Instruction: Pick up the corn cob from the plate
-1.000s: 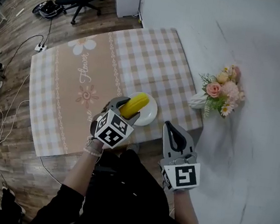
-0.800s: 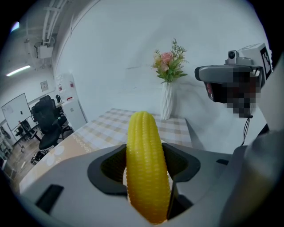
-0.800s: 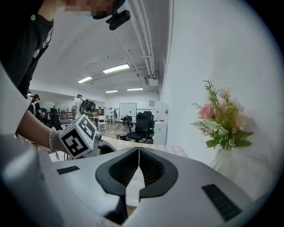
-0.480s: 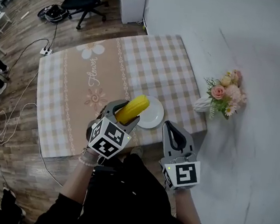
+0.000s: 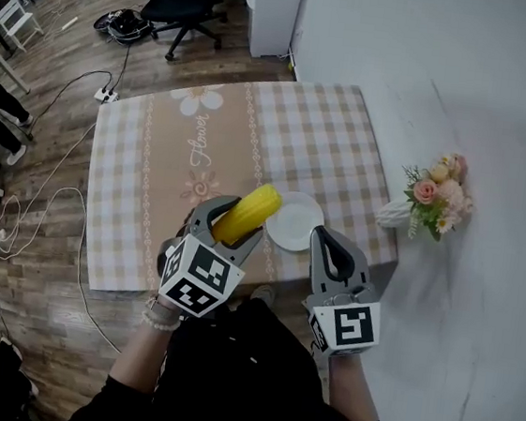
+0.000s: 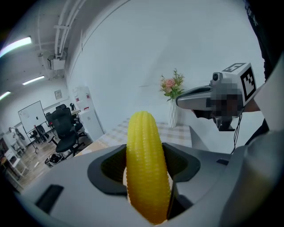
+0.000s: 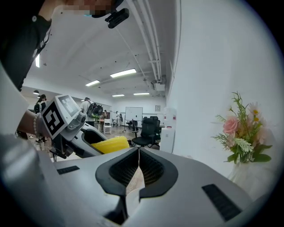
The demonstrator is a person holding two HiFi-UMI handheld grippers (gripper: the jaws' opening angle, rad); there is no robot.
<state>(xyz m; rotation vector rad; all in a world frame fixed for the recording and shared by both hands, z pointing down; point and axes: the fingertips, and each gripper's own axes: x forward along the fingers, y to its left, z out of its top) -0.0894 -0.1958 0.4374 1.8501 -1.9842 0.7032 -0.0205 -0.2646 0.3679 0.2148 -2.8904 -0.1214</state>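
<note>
Corn cob (image 5: 246,214) sits clamped in the left tool (image 5: 233,222), its yellow length running along the gap between the two jaws and poking out past their tips. In the left gripper view the corn cob (image 6: 146,168) fills the middle of that tool (image 6: 148,164), with a dark ribbed pad pressed against it on each side and its rounded end pointing up and away from the camera. Seen from the head camera, the cob's far tip lies just at the left rim of the white plate (image 5: 298,220), which stands bare near the front edge of the checked desk (image 5: 319,136). The right tool (image 5: 326,240) hangs just right of the plate, at its near side, and grips nothing: its own view shows the tool (image 7: 139,153) with both pads clenched together. A vase of flowers (image 5: 434,201) stands well to the right of the plate, off the desk.
</note>
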